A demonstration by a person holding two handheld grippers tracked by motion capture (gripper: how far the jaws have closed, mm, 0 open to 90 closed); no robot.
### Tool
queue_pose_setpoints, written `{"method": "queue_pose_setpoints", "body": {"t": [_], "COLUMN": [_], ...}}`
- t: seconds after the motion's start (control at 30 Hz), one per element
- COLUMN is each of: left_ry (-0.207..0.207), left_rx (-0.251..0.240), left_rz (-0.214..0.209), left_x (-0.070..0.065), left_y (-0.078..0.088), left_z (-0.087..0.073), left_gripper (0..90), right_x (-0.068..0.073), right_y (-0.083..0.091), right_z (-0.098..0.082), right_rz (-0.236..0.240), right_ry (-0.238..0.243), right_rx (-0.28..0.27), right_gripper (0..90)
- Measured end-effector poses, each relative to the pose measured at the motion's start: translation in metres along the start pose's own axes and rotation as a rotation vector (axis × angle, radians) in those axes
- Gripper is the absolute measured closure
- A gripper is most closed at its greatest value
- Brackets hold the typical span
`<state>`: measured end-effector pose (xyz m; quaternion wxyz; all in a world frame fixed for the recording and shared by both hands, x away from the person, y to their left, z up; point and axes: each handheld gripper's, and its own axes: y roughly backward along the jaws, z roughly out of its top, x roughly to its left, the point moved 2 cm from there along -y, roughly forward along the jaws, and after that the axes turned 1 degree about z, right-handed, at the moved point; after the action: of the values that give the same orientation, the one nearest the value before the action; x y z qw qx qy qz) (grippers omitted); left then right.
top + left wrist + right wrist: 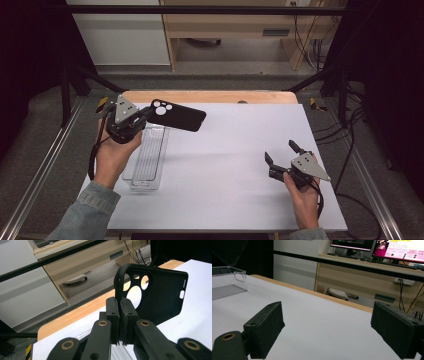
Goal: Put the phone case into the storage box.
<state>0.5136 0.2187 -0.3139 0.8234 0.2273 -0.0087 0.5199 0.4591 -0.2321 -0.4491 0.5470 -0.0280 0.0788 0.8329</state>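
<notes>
A black phone case (179, 115) with round camera cut-outs hangs in the air over the table's far left, held level by one end. My left gripper (145, 116) is shut on that end; in the left gripper view its jaws pinch the rim of the phone case (160, 295) just below the cut-outs. Under the case lies a clear plastic tray (147, 159), long and ribbed, with nothing in it that I can see. My right gripper (282, 152) rests low at the right of the table, open, with only bare white surface between its fingers (265, 327).
A white sheet (230, 165) covers the table, with a wooden edge (210, 96) at the far side. The clear plastic tray (227, 281) also appears at the left of the right gripper view. Black frame bars and cables stand around the table.
</notes>
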Motion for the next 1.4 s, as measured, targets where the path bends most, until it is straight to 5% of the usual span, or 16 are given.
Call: {"method": "queue_pose_setpoints", "body": {"t": [1.4], "left_ry": [-0.050], "left_rx": [0.020], "left_rz": [0.021], "left_x": [0.034], "left_y": [0.025], "left_z": [0.014], "left_gripper": [86.0], "right_x": [-0.001], "right_y": [0.008], "right_z": [0.001], "right_rz": [0.022], "right_ry": [0.009], "right_rx": [-0.012], "right_gripper": [5.8]}}
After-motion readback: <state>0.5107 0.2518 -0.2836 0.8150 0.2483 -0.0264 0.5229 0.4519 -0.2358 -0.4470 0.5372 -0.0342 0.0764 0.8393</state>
